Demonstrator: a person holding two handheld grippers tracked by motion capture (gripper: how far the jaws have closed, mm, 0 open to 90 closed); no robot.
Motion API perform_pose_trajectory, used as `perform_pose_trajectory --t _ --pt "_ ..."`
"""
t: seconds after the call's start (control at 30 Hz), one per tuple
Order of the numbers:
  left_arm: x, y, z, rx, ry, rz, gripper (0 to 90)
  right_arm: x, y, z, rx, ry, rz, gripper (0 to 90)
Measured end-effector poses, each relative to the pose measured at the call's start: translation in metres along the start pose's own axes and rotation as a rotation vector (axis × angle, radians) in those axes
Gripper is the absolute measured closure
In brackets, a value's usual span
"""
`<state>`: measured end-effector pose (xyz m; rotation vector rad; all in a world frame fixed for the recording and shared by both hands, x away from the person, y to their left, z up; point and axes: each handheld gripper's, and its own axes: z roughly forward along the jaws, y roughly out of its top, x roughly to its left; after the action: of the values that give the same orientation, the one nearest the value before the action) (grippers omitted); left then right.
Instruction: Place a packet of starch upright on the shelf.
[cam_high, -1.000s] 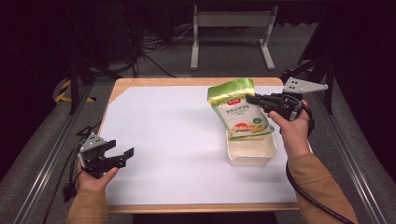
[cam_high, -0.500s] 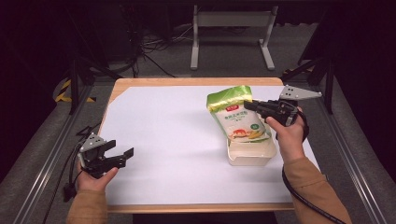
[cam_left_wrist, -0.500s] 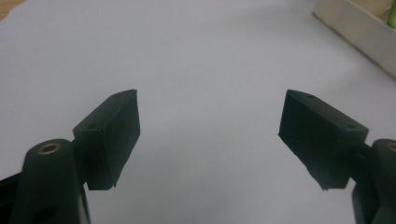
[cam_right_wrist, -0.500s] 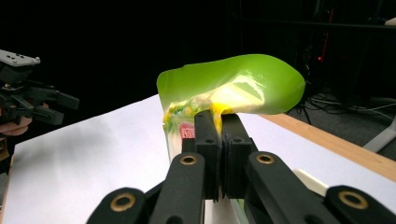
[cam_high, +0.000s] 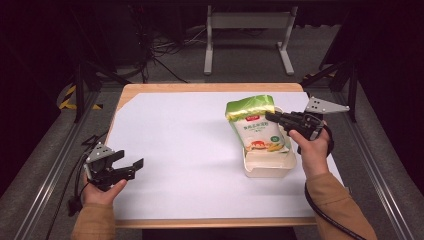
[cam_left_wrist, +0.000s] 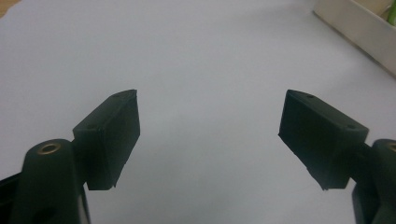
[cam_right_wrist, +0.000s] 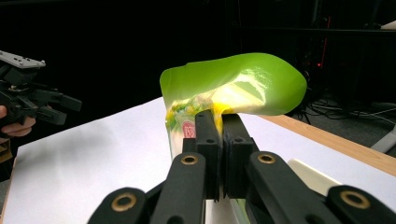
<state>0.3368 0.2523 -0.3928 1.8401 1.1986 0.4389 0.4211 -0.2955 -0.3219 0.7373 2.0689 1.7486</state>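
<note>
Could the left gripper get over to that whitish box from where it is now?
Probably yes. The left gripper sits open near the table's front left corner, and bare white sheet lies between it and the box. The right gripper, shut on the green bag, is above that box.

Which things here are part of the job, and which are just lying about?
Part of the job:
- green pouch, pinched by the right gripper
- shallow tray under it

Just there:
- left gripper, jaws open, holding nothing
- white table cover
- metal stand behind the table
</note>
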Motion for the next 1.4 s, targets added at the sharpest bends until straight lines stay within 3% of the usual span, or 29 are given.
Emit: perform_pose_trajectory --t 0.4,0.53,0.87,1.1,1.23,1.4 --pt "-0.001 0.0 0.0 0.006 -0.001 0.003 21.1 -0.001 -0.012 -0.026 -0.014 -0.032 -0.021 86.6" --pt "-0.001 0.0 0.0 0.006 0.0 0.003 21.1 0.003 -0.014 -0.034 0.007 -0.06 -0.062 86.6" --pt "-0.001 0.001 0.001 0.007 -0.002 0.002 21.0 0.007 -0.018 -0.048 0.051 -0.122 -0.108 86.7" --pt "-0.001 0.0 0.002 0.007 0.0 0.006 21.0 0.005 -0.027 -0.053 0.076 -0.148 -0.086 86.8" --pt "-0.001 0.0 0.001 0.009 -0.002 0.006 21.0 0.007 -0.039 -0.051 0.127 -0.156 -0.087 86.9" --pt "-0.001 0.0 0.001 0.012 -0.001 0.009 21.0 0.007 -0.04 -0.052 0.125 -0.158 -0.078 86.8"
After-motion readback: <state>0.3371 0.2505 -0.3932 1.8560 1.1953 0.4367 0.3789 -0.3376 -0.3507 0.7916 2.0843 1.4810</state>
